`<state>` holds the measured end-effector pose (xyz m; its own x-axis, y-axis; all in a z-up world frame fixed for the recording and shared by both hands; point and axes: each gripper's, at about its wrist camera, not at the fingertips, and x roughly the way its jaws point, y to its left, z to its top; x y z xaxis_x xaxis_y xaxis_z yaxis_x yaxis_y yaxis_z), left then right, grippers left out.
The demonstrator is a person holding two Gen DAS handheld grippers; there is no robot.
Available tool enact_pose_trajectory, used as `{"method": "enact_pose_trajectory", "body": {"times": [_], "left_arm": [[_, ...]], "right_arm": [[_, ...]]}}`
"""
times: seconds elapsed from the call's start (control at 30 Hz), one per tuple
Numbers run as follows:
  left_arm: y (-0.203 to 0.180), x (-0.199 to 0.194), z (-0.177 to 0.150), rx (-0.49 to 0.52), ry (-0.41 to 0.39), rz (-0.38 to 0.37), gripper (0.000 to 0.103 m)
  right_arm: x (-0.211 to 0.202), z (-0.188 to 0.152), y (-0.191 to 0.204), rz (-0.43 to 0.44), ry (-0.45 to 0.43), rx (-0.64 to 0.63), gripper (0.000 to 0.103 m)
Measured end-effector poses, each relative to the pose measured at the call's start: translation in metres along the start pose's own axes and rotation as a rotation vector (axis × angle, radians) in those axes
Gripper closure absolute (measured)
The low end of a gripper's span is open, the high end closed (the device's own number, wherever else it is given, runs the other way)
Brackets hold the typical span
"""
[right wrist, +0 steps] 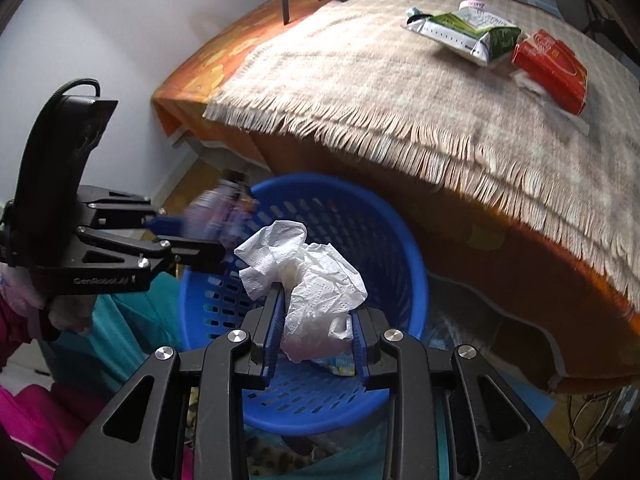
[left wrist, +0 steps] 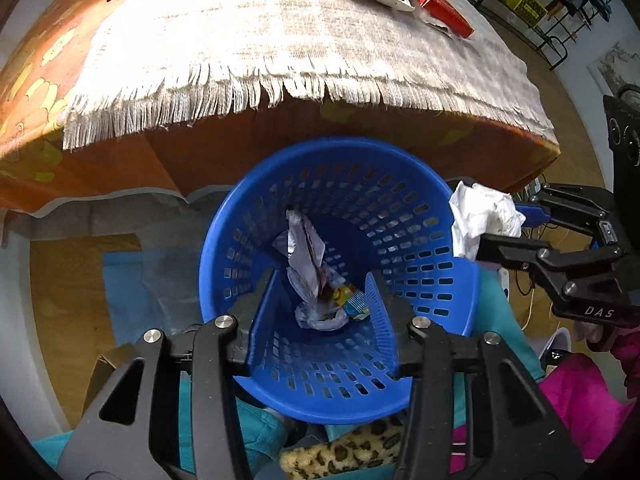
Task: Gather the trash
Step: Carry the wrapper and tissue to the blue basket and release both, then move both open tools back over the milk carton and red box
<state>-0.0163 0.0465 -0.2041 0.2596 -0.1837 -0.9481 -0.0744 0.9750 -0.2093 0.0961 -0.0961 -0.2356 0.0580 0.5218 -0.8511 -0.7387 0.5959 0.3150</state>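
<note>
The right claw (right wrist: 314,344) is clenched on a crumpled white tissue (right wrist: 308,276), held over the near rim of the blue basket (right wrist: 404,240); this looks like the drop-off step, so next it should release. The left claw (left wrist: 320,320) is spread, a silvery wrapper (left wrist: 306,252) just beyond its fingers above the basket. Farther off, a green packet (right wrist: 472,34) and red box (right wrist: 554,70) lie on the counter (right wrist: 360,92).

Both views show strong fisheye curvature with dark vignetted corners. Daylight overexposes the fringed cloth (left wrist: 280,40) in the left wrist view; the blue basket (left wrist: 340,216) interior stays evenly lit. In the right wrist view, a purple wrapper (right wrist: 220,212) is motion-blurred; the white tissue (right wrist: 308,276) is sharp.
</note>
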Motion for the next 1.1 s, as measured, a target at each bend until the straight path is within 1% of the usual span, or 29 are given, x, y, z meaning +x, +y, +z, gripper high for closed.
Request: {"method": "enact_pose_trajectory", "body": {"times": [0.03,0.13,0.2,0.27,0.3,0.37,0.4,0.53,0.73,0.93,1.03,1.1], "left_arm": [[0.000,0.000,0.000,-0.001,0.000,0.002,0.058],[0.002,0.000,0.000,-0.007,0.001,0.007,0.058],[0.004,0.000,0.000,-0.014,0.003,0.012,0.058],[0.007,-0.001,0.000,-0.022,0.002,0.015,0.057],[0.008,-0.001,0.000,-0.028,0.001,0.017,0.057],[0.011,-0.002,0.001,-0.040,-0.002,0.020,0.051],[0.011,-0.002,0.001,-0.043,-0.006,0.021,0.050],[0.013,-0.004,0.003,-0.045,-0.015,0.032,0.050],[0.005,-0.009,0.011,-0.014,-0.031,0.065,0.050],[-0.005,-0.021,0.028,0.027,-0.070,0.079,0.049],[-0.010,-0.027,0.040,0.040,-0.104,0.083,0.044],[-0.014,-0.031,0.051,0.052,-0.130,0.094,0.044]], "right_arm": [[0.001,-0.001,0.000,0.000,0.004,0.002,0.072],[0.003,0.000,0.000,0.007,0.015,0.008,0.064],[0.005,0.000,0.000,0.009,0.022,0.008,0.052],[0.008,0.000,0.002,0.004,0.030,0.009,0.044],[0.008,0.000,0.002,0.000,0.034,0.009,0.043],[0.012,0.001,0.001,-0.006,0.046,0.012,0.042],[0.013,0.001,0.000,-0.010,0.050,0.016,0.042],[0.015,0.002,-0.004,-0.016,0.056,0.042,0.042],[0.003,0.007,-0.013,-0.038,0.027,0.060,0.042],[-0.017,0.022,-0.031,-0.086,-0.031,0.086,0.042],[-0.031,0.031,-0.047,-0.115,-0.078,0.119,0.042],[-0.041,0.037,-0.059,-0.122,-0.117,0.146,0.042]]}}
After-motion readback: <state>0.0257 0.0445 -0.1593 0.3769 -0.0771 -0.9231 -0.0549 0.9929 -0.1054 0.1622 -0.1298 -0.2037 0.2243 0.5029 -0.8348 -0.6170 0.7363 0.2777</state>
